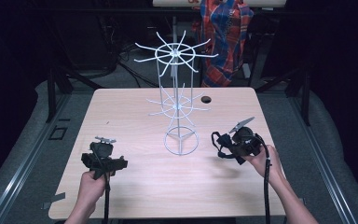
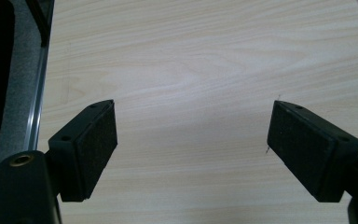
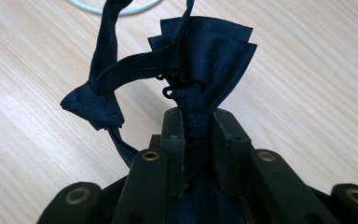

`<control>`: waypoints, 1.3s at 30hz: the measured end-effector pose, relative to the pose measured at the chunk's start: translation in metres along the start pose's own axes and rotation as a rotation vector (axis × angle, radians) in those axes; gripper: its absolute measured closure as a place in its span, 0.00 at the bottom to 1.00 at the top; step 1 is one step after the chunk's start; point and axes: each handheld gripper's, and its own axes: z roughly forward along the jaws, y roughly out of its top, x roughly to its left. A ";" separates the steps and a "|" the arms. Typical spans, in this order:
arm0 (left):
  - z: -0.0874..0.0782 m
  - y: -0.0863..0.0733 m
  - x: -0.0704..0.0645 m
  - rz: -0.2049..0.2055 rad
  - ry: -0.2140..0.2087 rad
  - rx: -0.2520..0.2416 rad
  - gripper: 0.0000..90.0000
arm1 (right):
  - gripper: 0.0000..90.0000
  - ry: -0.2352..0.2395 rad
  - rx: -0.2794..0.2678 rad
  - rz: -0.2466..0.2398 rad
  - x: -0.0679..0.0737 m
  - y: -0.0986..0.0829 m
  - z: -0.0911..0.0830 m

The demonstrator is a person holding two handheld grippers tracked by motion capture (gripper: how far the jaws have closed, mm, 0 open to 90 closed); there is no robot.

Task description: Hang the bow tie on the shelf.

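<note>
The right gripper [image 3: 198,121] clenched a dark bow tie [image 3: 200,51] (not yet hung, apparently) at center frame; the left gripper [image 2: 191,140] was released over bare tabletop [image 2: 191,46].

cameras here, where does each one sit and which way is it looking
High view: above the person's side, looking forward and down on the table and wire rack; both forearms, left gripper and right gripper show.
Left gripper view: on the left gripper, facing bare tabletop past its open jaws.
Right gripper view: on the right gripper, jaws clamping a dark bow tie.
Shared: both gripper views catch the rack's white base ring.
</note>
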 end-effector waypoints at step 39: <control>0.000 0.000 0.000 0.001 -0.004 0.002 0.18 | 0.84 0.015 -0.103 0.017 0.001 0.033 -0.018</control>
